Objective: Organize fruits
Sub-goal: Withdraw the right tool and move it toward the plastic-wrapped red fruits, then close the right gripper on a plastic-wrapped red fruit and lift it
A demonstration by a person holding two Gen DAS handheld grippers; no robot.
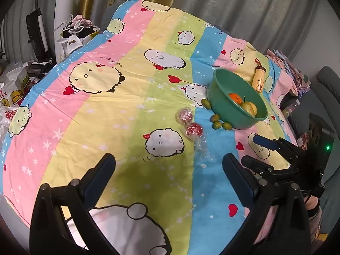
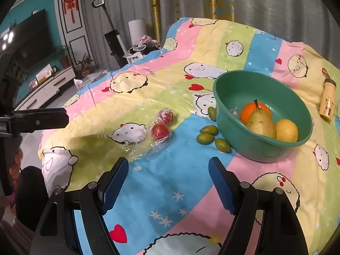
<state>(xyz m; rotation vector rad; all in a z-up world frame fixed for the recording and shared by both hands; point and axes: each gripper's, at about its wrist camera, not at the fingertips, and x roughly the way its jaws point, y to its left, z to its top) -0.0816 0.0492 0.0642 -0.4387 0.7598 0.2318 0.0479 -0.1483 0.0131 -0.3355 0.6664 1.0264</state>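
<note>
Right wrist alone shows TV (image 2: pixel 27 42); both grippers' jaws wide apart, empty.

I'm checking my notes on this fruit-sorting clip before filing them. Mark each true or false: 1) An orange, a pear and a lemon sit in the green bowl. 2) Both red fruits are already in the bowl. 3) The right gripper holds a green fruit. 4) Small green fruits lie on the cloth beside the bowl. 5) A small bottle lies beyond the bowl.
1) True: the orange, pear and lemon are inside the green bowl.
2) False: both wrapped red fruits lie on the cloth, left of the bowl.
3) False: the right gripper has open, empty jaws.
4) True: small green fruits lie by the bowl's near-left side.
5) True: the bottle lies there.
</note>
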